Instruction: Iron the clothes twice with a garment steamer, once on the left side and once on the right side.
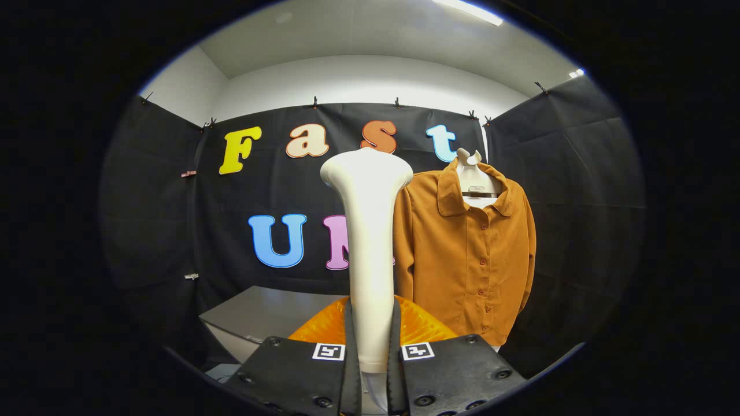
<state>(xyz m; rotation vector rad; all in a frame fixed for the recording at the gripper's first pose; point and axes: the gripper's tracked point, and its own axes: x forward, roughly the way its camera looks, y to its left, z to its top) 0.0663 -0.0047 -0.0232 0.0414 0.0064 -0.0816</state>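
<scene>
Two fingers of the gripper (371, 361) press in from either side on the pale handle of the garment steamer (369, 231), so the gripper is clamped narrow on it; the grip sits low on the shaft, likely so that the whole length above stays free to reach forward. Held this way the steamer stands upright between the fingers, its flared head (366, 169) at the top, rising in front of the cloth wall. Just behind the fingers a ribbed orange shape (419, 326) bulges on both sides of the handle; what it is I cannot tell, though it may be part of the steamer's own body. Beyond it, off to the left, lies the grey worktop (260, 312), set low and out of the way of the work. Farther back and to the right hangs the shirt (465, 254), a rust-brown buttoned garment on a pale hanger (475, 173), front facing the gripper and hanging free so that each half can be swept from top to bottom. The steamer's head is apart from the fabric, level with the collar and to the left of the near sleeve, so by my reading no pass is under way yet; the left side looks the natural place to start.
</scene>
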